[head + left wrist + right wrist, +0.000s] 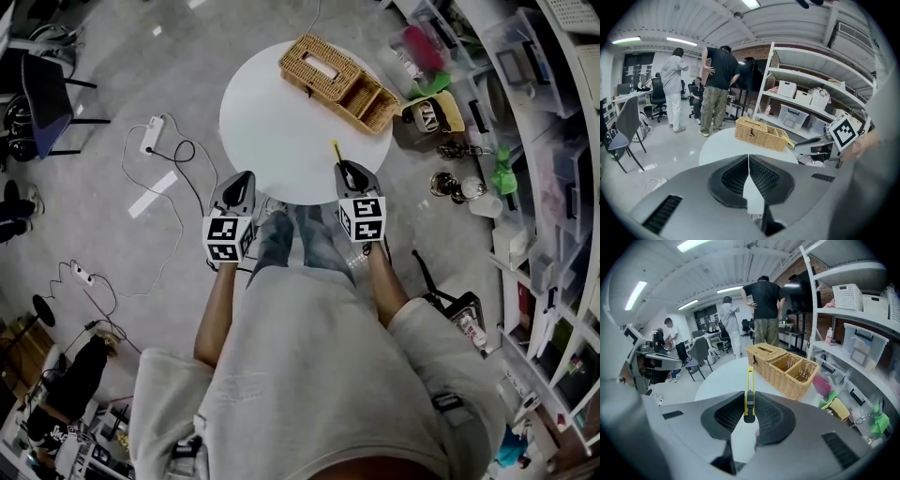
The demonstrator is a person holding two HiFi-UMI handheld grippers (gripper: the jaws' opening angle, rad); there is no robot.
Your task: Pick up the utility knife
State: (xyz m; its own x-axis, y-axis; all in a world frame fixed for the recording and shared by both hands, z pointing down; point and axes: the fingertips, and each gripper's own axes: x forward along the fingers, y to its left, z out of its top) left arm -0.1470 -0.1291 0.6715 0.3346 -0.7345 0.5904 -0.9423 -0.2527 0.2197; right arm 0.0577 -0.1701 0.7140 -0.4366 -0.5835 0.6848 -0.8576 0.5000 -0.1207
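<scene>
The right gripper (345,169) is pinching the utility knife (749,380) between its pads. It grips the knife close to its near end, so most of the slim yellow body sticks out ahead of the jaws, pointing across the round white bench (272,131) toward the wicker basket (337,80). From the head view the knife seems to hang over the near edge of the bench and appears clear of the surface, so the pick-up looks all but done. The left gripper (246,178) hovers just off the near-left edge with its jaws pressed together and nothing between them. It plays no part in the hold. The main risk is the grip itself. The body is narrow and smooth and is caught at one end only, so a quick lift or twist of the wrist could make it pivot between the pads, droop at the tip or slide out and drop onto the bench or the floor. Whether the blade is out cannot be told from these views. If it is, a slip is more serious, since the person's legs are right below the bench edge. Pushing forward carelessly could also knock the free end into the basket and lever the knife loose.
</scene>
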